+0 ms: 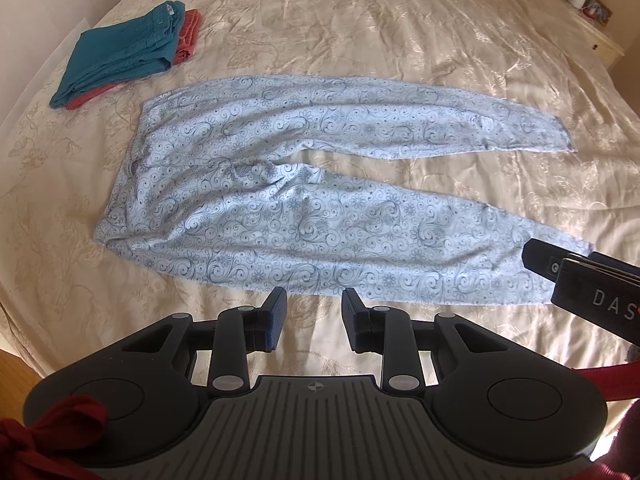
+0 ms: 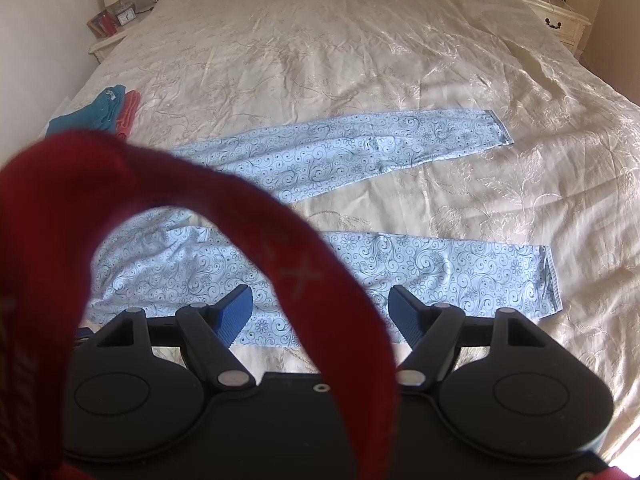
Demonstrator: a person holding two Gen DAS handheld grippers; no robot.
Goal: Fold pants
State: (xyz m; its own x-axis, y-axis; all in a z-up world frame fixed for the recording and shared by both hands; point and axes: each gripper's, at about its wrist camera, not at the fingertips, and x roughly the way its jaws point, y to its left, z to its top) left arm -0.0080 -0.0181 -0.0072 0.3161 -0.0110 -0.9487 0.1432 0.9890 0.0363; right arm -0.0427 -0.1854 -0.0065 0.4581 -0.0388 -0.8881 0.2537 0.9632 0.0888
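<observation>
Light blue pants (image 1: 304, 184) with a dark floral print lie flat on the bed, waistband at the left, both legs spread apart toward the right. My left gripper (image 1: 314, 320) hovers open just off the near leg's lower edge, with nothing between its blue pads. The right gripper (image 1: 576, 280) shows at the right edge over the near leg's cuff. In the right wrist view the pants (image 2: 400, 144) show again, and my right gripper (image 2: 320, 312) stands open above the near leg (image 2: 460, 272). A red strap (image 2: 224, 216) hides much of that view.
A cream embroidered bedspread (image 1: 360, 32) covers the bed. Folded teal and coral clothes (image 1: 128, 48) are stacked at the far left. Nightstands stand at the far left (image 2: 112, 40) and far right (image 2: 556, 20) with small items on them.
</observation>
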